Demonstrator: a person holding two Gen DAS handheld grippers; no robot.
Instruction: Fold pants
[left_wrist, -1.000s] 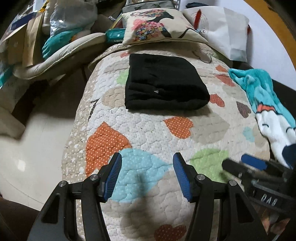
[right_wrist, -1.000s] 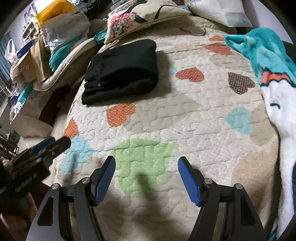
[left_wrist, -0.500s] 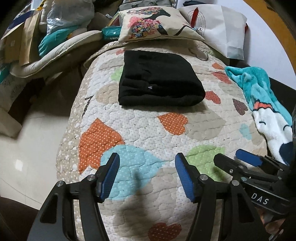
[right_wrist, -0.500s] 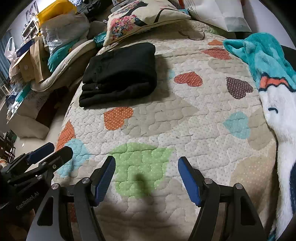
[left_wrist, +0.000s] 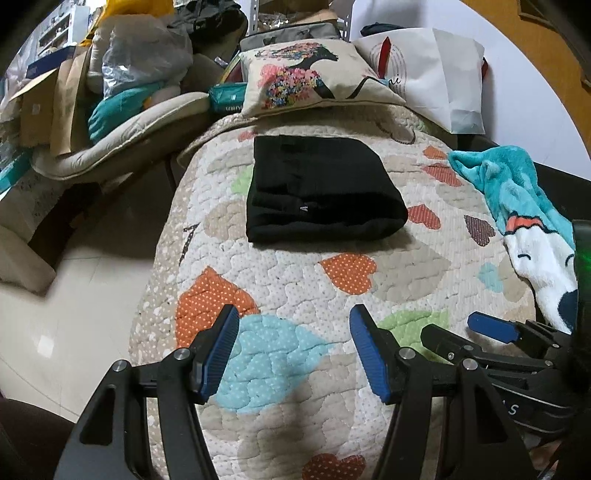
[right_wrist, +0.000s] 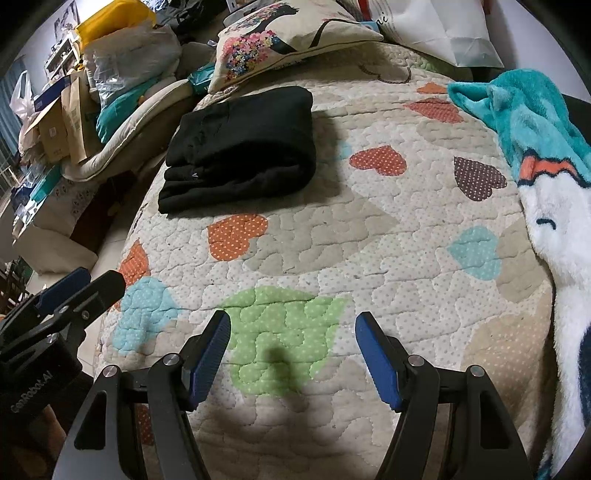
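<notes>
The black pants (left_wrist: 321, 188) lie folded into a thick rectangle on the far half of the bed, on a quilt (left_wrist: 295, 273) printed with dotted hearts. The bundle's long axis runs across the bed from side to side; the rounded fold faces the right side and the stacked layered edges face the left edge of the bed. A tiny white mark sits on the near face of the bundle, too small to read.

The left gripper (left_wrist: 291, 343) hangs over a light blue heart near the foot of the quilt, blue pads spread, nothing between them. The right gripper (right_wrist: 291, 347) hangs just beside it over a green heart, also spread wide and empty. Both are well apart from the pants. The side of the left gripper, seen from the right camera, reads "GenRobot.AI".

Behind the pants a cushion (left_wrist: 310, 74) with a flower print leans by a white bag (left_wrist: 436, 77) with red lettering that cannot be read. A teal and white blanket (right_wrist: 546, 155) lies along the right side.
</notes>
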